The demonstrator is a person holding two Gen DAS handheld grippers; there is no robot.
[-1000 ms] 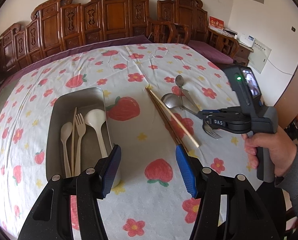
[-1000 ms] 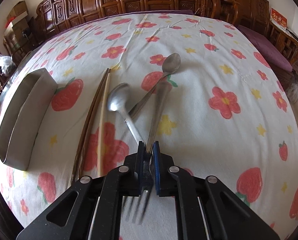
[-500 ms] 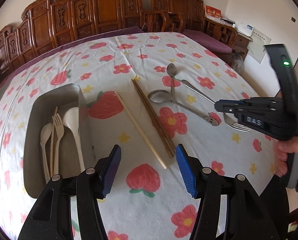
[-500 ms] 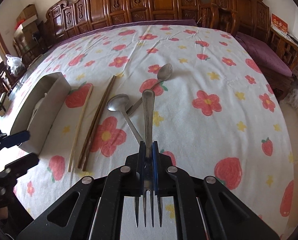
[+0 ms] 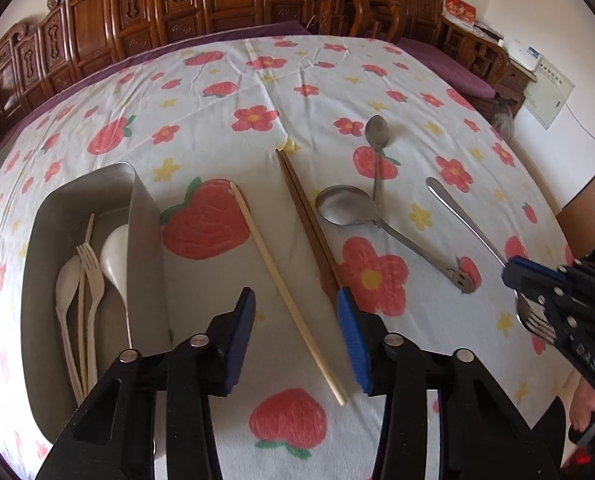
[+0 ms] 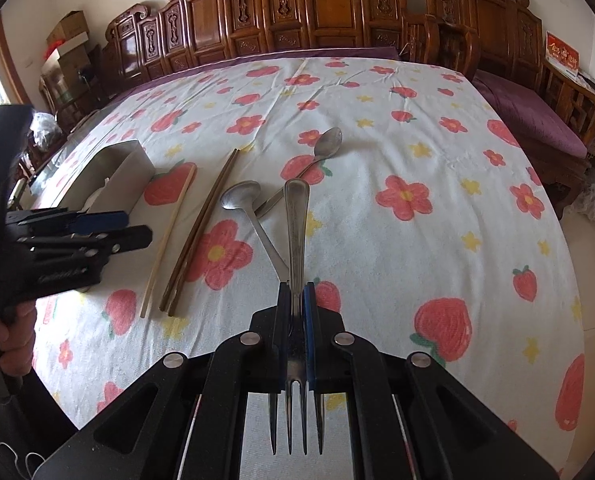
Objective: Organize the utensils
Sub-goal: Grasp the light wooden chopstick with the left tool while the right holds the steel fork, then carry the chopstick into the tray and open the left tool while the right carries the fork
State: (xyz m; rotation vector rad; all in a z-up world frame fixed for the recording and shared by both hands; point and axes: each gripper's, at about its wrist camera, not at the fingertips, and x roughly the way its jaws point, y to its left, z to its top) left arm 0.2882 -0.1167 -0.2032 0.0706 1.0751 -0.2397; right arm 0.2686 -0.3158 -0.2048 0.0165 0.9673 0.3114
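Right wrist view: metal fork point(image 6: 296, 240) clamped between right hand-held gripper point(image 6: 296, 294) fingers.

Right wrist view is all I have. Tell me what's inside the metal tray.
Observer: The metal tray holds pale utensils: a pale fork, two pale spoons and a pale chopstick.
Operator: Report the left gripper.
Observer: The left gripper is open and empty, lined up over the light chopstick.
Operator: Describe the big spoon's handle end, behind my steel fork.
Observer: The big spoon ends in a small face-shaped tab.
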